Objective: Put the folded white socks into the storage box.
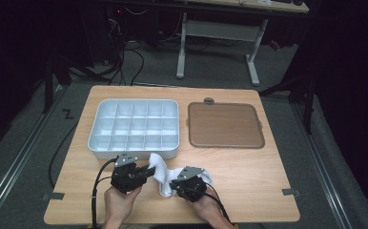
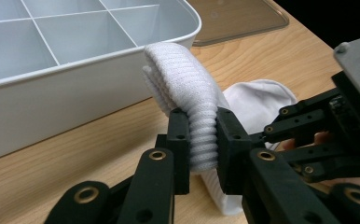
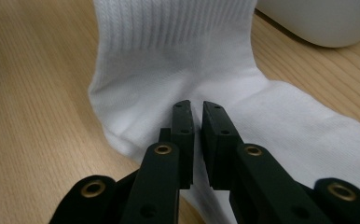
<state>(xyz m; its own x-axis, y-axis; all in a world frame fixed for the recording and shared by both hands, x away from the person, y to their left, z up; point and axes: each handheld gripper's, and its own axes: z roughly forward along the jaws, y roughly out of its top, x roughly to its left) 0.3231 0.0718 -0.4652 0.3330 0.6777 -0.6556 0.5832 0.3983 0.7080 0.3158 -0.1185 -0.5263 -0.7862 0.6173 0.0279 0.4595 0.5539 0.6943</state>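
- At the near edge of the table (image 1: 249, 191), one white sock (image 1: 162, 168) is being worked between two grippers, just in front of the tray (image 1: 133, 128).
- The ribbed cuff is clamped in the left gripper (image 2: 201, 140) and raised off the wood, probably so it can be folded over.
- The right gripper (image 3: 197, 122) is set over the heel with its jaws drawn almost together; whether cloth is pinched there cannot be told, though the sock looks to be pinned down for the fold.
- One tray is counted, with compartments in three rows of five, all empty.
- One brown lid (image 1: 225, 125) is laid flat beside it, leaving the tray open.
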